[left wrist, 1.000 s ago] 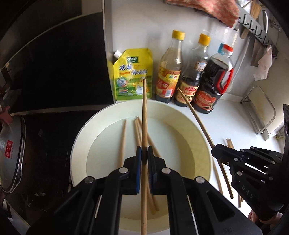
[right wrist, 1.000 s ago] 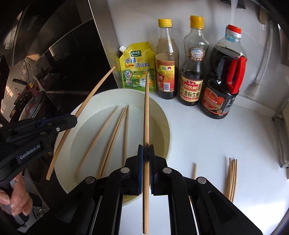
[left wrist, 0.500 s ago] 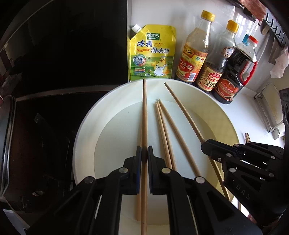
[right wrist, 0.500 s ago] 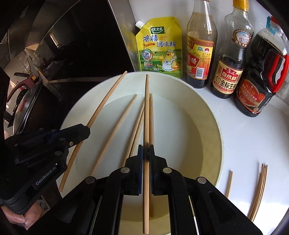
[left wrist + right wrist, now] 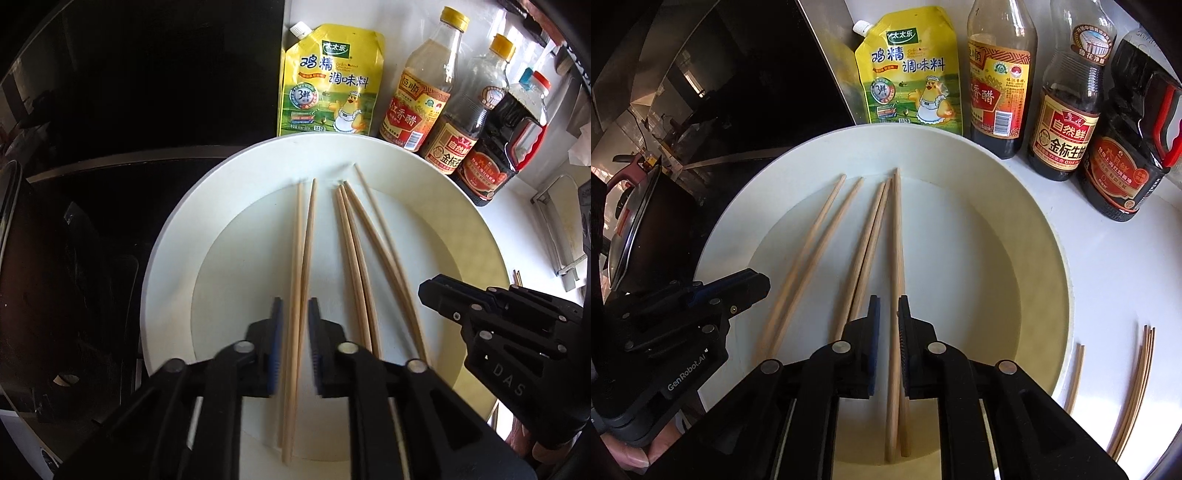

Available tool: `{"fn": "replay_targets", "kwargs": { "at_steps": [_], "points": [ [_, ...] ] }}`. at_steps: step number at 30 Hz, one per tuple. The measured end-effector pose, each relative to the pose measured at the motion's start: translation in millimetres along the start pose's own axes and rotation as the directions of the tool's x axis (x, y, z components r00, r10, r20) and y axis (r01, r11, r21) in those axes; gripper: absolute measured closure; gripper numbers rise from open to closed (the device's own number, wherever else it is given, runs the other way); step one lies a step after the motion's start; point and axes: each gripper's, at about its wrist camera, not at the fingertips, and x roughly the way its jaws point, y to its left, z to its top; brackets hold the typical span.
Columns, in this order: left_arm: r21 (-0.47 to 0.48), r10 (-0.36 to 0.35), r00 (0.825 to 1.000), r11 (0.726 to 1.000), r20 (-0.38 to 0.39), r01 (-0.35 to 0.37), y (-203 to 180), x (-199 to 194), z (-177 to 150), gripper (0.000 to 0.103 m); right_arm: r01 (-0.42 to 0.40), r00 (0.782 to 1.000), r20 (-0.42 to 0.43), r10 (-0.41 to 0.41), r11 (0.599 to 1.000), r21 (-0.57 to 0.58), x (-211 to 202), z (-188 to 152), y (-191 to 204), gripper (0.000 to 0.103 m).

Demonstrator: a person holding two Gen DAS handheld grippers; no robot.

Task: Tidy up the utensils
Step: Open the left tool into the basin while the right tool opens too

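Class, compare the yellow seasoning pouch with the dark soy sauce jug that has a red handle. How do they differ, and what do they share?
The yellow seasoning pouch is a soft, flat, opaque bag with a white corner spout; the dark soy sauce jug is a rigid see-through bottle with a red handle. The pouch stands leftmost in the row, the jug rightmost. Both stand upright behind the white round basin, against the wall.
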Motion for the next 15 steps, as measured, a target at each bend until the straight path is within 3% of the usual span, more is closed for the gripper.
{"fn": "replay_targets", "kwargs": {
  "at_steps": [2, 15],
  "points": [
    [-0.006, 0.008, 1.000, 1.000, 0.006, -0.008, 1, -3, 0, 0.076, 0.000, 1.000, 0.009, 0.000, 1.000, 0.000, -5, -2, 0, 0.091],
    [0.003, 0.011, 1.000, 1.000, 0.017, -0.011, -5, -18, -1, 0.070, -0.003, 0.999, 0.036, 0.001, 0.999, 0.042, -33, -18, -16, 0.088]
  ]
}}
